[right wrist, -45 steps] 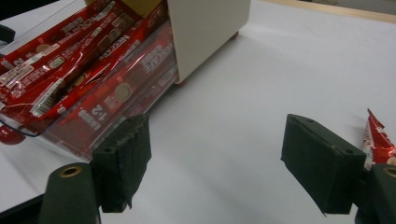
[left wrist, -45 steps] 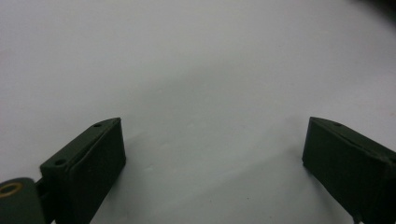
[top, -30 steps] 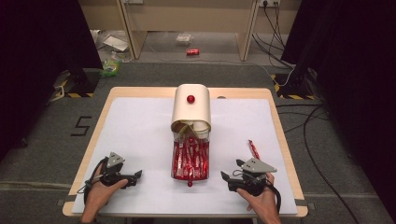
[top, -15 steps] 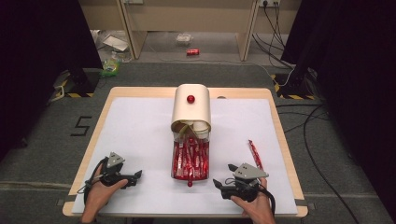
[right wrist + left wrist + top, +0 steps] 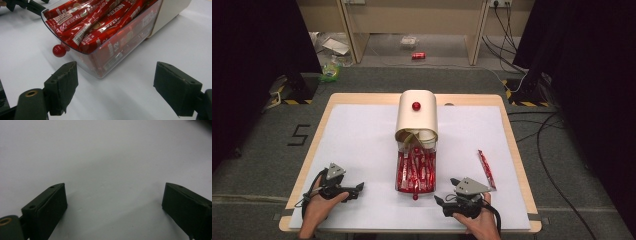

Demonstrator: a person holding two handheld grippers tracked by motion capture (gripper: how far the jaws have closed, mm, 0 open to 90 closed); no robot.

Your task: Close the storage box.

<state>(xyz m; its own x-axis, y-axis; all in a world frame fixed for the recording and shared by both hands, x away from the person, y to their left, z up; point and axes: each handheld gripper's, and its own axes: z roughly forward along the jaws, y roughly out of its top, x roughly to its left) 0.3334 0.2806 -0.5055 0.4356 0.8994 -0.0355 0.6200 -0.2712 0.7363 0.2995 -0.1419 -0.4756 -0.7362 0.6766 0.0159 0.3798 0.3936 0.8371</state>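
A cream box with a red knob on top stands in the middle of the white table. Its clear drawer is pulled out toward me and packed with several red Nescafe sachets; a red ball knob sticks out of the drawer's front. My right gripper is open, low over the table just off the drawer's front right corner, touching nothing. One loose sachet lies to the right of the drawer. My left gripper is open over bare table at the front left, with its jaws pointing right toward the drawer.
The table's wooden edge runs just behind both hands. Beyond the table, the floor holds cables, a red can and some litter. The left gripper's jaws show at the top left of the right gripper view.
My right gripper has moved left and toward me, away from the loose sachet and up to the drawer's front corner. The left gripper has stayed put.
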